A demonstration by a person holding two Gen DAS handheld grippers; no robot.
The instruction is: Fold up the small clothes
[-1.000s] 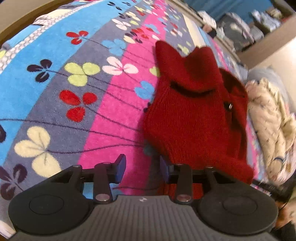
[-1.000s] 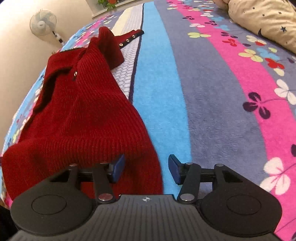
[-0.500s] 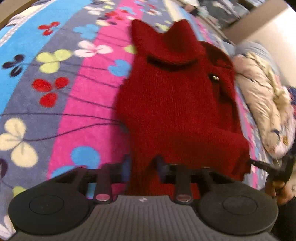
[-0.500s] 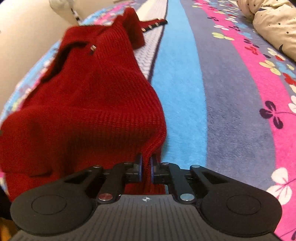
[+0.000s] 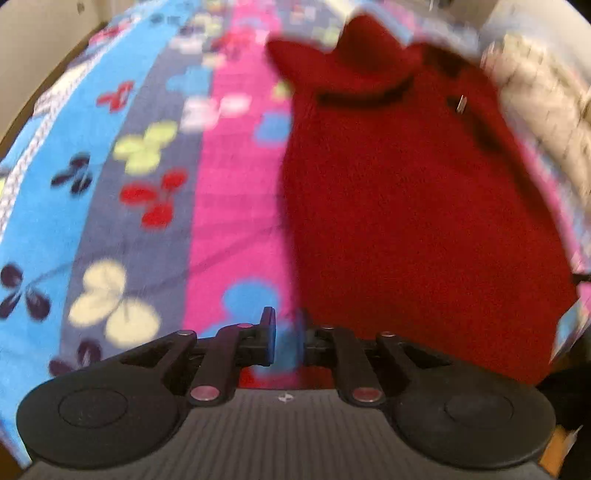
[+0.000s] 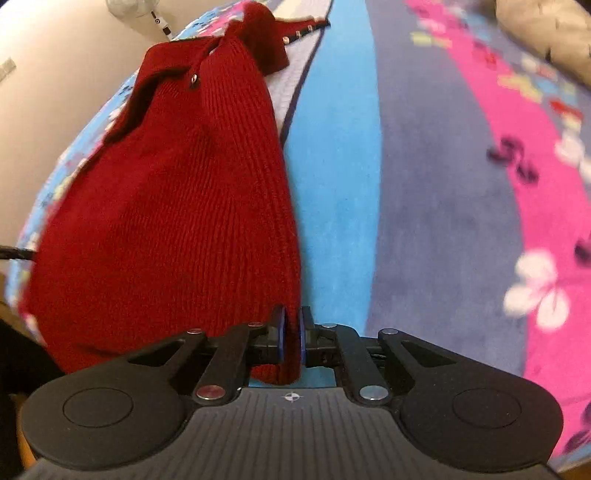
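Note:
A small dark red knitted sweater lies on a striped flowered blanket. It also shows in the right wrist view, with a metal snap near its collar. My right gripper is shut on the sweater's hem corner, and cloth shows between the jaws. My left gripper sits at the sweater's other near corner. Its jaws stand a narrow gap apart, and the view is blurred, so I cannot tell whether cloth is pinched there.
A cream quilted cloth lies beyond the sweater on the right; it also shows in the right wrist view. A white fan stands by the beige wall. The blanket stretches wide to the right.
Both grippers closed at the sweater's near hem corners; the right one pinched the hem. The sweater has since been lifted and pulled toward me, and the left view is motion-blurred.

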